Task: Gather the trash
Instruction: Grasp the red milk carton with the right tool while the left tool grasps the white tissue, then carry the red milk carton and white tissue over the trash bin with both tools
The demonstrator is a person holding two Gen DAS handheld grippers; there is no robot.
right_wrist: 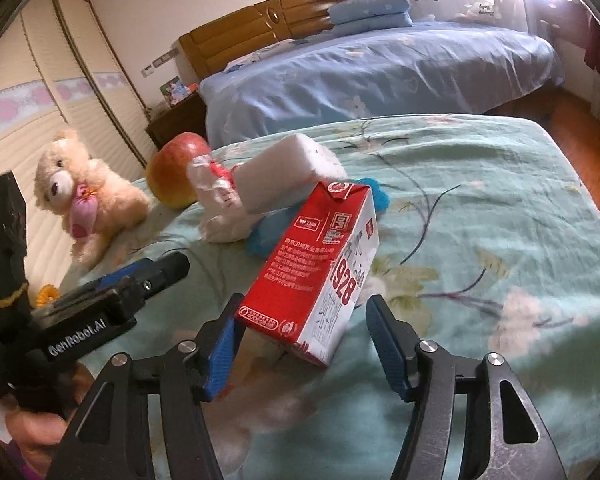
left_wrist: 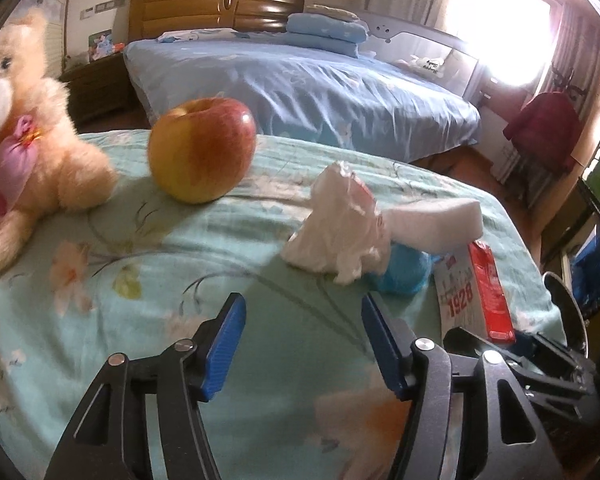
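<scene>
A red and white milk carton stands tilted on the teal floral blanket, its lower end between the fingers of my open right gripper. It also shows at the right of the left wrist view. Behind it lie crumpled white plastic, a white foam block and a blue wad. My left gripper is open and empty, just short of the plastic. The foam block and plastic lie beyond the carton.
A red-yellow apple and a plush bear sit at the left of the blanket. A blue bed with a wooden headboard stands beyond. The left gripper's body shows at the left of the right wrist view.
</scene>
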